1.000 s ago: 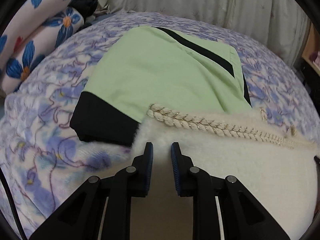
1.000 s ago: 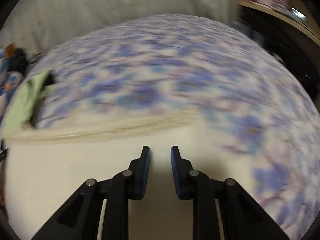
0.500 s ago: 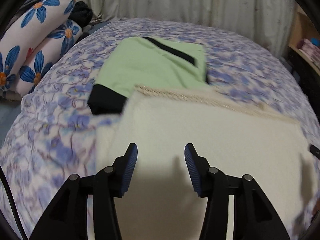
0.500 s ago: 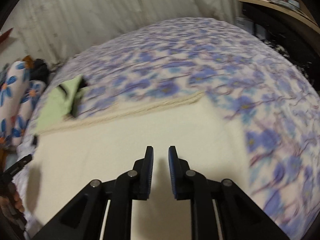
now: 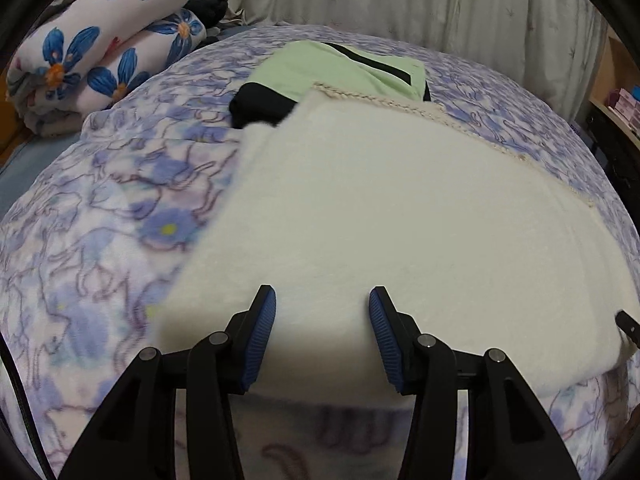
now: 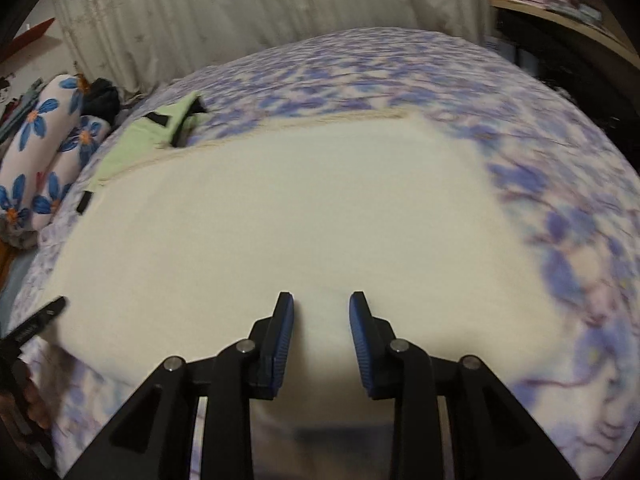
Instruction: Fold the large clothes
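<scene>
Cream fleece, the big garment [image 5: 400, 216], lies folded flat on the flowered bed cover [image 5: 100, 240], its trimmed far edge overlapping a green folded shirt [image 5: 320, 68]. The left gripper [image 5: 322, 336] stands apart over the near edge with nothing pinched, and the right gripper [image 6: 320, 336] is opening there too, so I judge this fold is released. Rolled flowered bedding [image 5: 100, 48] lies well apart, blocking nothing.

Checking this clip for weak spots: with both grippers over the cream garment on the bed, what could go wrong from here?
1. The cream garment overlaps the folded green garment at its braided far edge; further dragging might disturb that fold.
2. The left gripper is open and the right gripper is opening, neither pinching cloth, so the soft near edge could slump.
3. The bedspread is plush; a low regrasp might catch it too.
</scene>
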Demonstrator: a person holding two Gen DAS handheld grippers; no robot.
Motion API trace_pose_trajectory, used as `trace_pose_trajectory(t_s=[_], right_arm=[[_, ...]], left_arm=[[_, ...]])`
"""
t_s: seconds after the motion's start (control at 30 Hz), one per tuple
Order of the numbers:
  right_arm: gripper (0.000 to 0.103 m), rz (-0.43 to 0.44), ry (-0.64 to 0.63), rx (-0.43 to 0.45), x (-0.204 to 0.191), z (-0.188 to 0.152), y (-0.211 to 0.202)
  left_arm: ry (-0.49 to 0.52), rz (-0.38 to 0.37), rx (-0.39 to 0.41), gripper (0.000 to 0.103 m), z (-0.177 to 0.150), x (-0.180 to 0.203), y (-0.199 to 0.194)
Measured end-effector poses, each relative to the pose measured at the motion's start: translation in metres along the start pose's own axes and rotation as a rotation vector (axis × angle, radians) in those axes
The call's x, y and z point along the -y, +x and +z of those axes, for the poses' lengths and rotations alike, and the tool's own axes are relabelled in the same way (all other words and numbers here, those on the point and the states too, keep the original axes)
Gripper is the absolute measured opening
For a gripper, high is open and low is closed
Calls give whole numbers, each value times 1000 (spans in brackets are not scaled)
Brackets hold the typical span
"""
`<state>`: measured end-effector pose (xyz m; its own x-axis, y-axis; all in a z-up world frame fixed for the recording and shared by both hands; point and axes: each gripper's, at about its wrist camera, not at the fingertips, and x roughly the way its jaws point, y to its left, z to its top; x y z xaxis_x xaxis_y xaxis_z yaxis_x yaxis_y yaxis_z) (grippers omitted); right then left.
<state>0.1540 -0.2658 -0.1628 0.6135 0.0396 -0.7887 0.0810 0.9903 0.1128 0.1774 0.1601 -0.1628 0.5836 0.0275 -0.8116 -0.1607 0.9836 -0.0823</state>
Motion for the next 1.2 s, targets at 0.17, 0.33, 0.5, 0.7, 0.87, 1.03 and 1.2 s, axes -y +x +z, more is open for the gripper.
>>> trace_pose_trajectory(t_s=[0.17, 0.33, 0.5, 0.7, 0.87, 1.03, 1.2], right_arm=[[29, -62, 92, 10, 43, -10, -13], [29, -67, 160, 5, 45, -15, -21], [29, -16, 225, -4, 40, -17, -37], [30, 20, 237, -2, 24, -17, -71], [33, 46, 206, 24, 6, -18, -103], [37, 86, 160, 58, -17, -22, -130], [38, 132, 117, 71, -39, -27, -146]], left_arm=[[12, 42, 4, 48, -1, -3, -5], [3, 69, 1, 48, -4, 0, -15], [-32, 29, -27, 48, -5, -5, -36], [-31, -7, -18, 57, -10, -9, -78], [-23, -50, -5, 62, -16, -8, -112], [-10, -113, -1, 65, -27, -2, -142], [8, -194, 13, 71, -38, 5, -162]])
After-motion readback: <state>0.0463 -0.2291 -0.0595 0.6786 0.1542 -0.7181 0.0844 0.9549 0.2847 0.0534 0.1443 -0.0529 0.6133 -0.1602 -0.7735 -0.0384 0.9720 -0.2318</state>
